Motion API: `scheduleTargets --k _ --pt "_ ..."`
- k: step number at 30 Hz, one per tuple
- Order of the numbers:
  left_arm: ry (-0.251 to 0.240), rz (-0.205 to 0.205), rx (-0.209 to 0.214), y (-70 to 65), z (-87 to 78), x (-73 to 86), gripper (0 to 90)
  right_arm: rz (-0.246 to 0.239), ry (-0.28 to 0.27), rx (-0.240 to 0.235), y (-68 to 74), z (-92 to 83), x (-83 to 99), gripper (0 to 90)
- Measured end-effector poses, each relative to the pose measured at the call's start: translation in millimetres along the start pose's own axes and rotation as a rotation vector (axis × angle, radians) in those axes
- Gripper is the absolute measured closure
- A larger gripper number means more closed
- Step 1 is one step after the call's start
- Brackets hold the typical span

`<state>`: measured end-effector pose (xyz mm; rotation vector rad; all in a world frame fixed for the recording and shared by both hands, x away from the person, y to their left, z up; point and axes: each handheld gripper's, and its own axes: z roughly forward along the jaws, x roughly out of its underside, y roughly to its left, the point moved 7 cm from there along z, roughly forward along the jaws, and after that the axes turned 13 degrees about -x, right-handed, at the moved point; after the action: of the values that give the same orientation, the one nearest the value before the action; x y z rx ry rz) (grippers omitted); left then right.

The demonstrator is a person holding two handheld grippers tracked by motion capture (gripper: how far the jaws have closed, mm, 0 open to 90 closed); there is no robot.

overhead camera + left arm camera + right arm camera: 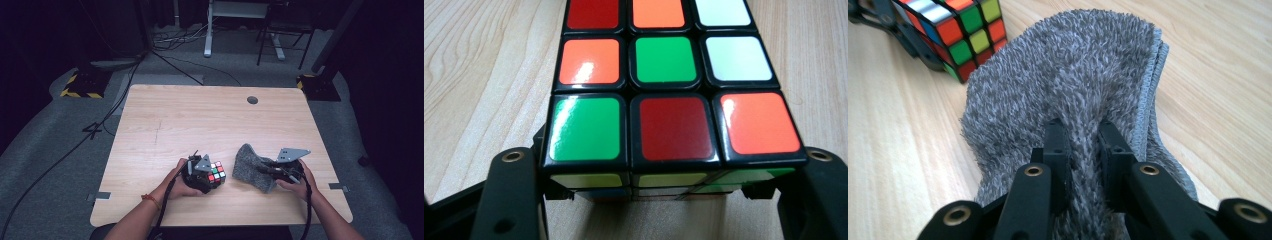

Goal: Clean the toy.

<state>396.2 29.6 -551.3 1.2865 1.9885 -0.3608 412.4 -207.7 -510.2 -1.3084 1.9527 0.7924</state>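
Cube [216, 173] clamped in left gripper [204, 172]; right gripper [278, 170] pinches grey cloth [250, 165] near it. Step, likely: wiping cube. Next: bring cloth onto cube face, keep both grips firm.

Wooden table [200, 115]: cube [217, 172], grey cloth [251, 165]

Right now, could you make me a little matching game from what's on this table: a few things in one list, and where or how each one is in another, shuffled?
Things:
1. puzzle cube
2. grey cloth
3. round hole
4. table

States:
A. bunched up, pinched by the right tool
B. light wood, bearing everything else
C. far side of the tabletop, nothing near it
D. clamped at its sides by the left tool

Pairs: 1-D, 2-A, 3-C, 4-B
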Motion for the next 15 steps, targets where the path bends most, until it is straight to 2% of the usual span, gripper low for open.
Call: scheduleTargets --k 6,8,13,14,15 --pt "0.011 0.003 0.002 -0.1 1.5 -2.5 33.4 -0.014 -0.047 -0.025 7.3 -3.8 -16.9 78.2" --pt "0.013 0.002 0.001 -1.0 2.6 -4.3 33.4 -0.030 -0.056 -0.058 13.4 -2.3 -26.5 78.2" --pt "0.034 0.017 0.000 -6.2 4.6 -9.9 33.5 -0.067 -0.048 -0.072 22.6 3.6 -40.8 78.2" --pt "0.037 0.017 -0.002 -6.8 5.8 -11.5 33.5 -0.095 -0.041 -0.078 28.1 7.5 -48.6 78.2" --pt "0.038 0.018 -0.001 -7.5 6.9 -13.4 33.5 -0.095 -0.041 -0.078 28.1 7.5 -48.6 78.2"
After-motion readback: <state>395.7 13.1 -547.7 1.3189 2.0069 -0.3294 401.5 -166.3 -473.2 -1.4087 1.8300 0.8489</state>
